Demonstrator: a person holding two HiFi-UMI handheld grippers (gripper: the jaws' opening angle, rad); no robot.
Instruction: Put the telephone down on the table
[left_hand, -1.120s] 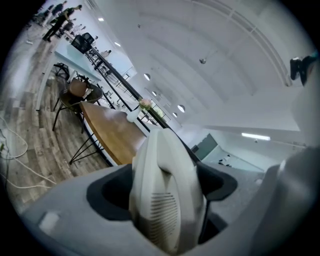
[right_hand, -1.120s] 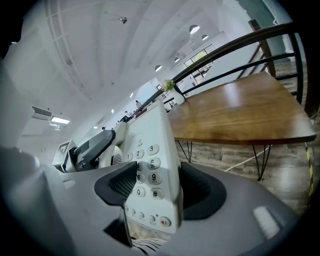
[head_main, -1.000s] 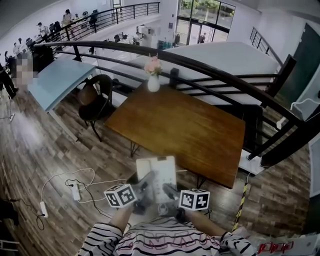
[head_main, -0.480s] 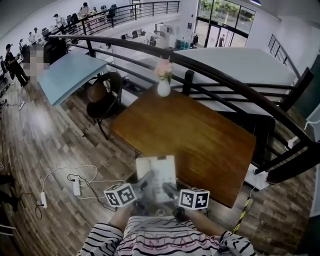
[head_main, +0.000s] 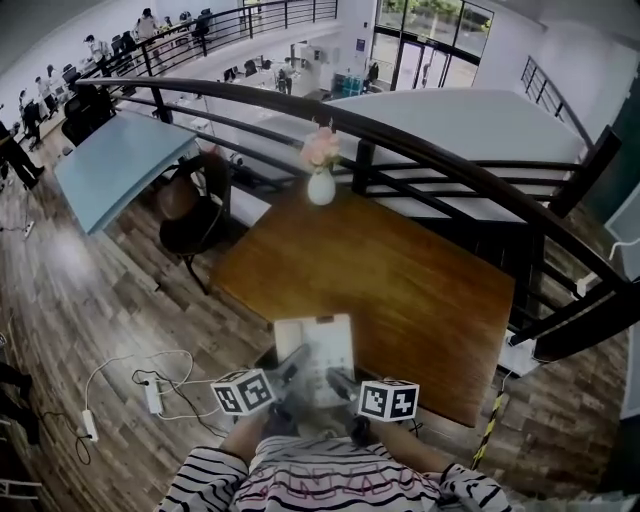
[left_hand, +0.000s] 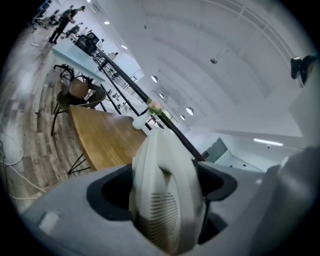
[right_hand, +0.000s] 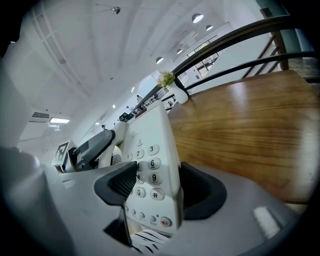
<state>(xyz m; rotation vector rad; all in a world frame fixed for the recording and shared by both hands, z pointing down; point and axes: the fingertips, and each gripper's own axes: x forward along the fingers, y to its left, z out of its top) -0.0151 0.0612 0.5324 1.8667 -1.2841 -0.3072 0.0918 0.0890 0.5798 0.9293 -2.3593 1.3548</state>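
Observation:
A white desk telephone (head_main: 316, 358) hangs in the air near the front edge of the brown wooden table (head_main: 400, 270), held by both grippers. My left gripper (head_main: 290, 368) is shut on the handset side; in the left gripper view the white handset (left_hand: 167, 200) fills the space between the dark jaws. My right gripper (head_main: 338, 380) is shut on the keypad side, and the right gripper view shows the telephone's number keys (right_hand: 150, 165) clamped between its jaws, with the left gripper (right_hand: 92, 145) beyond.
A white vase with pink flowers (head_main: 320, 170) stands at the table's far edge against a dark railing (head_main: 440, 160). A chair (head_main: 190, 215) sits left of the table. Cables and a power strip (head_main: 150, 385) lie on the wooden floor.
The grippers and the telephone stay in the same spot in the head view. The view has shifted slightly, and the table edge sits a little closer beneath the telephone.

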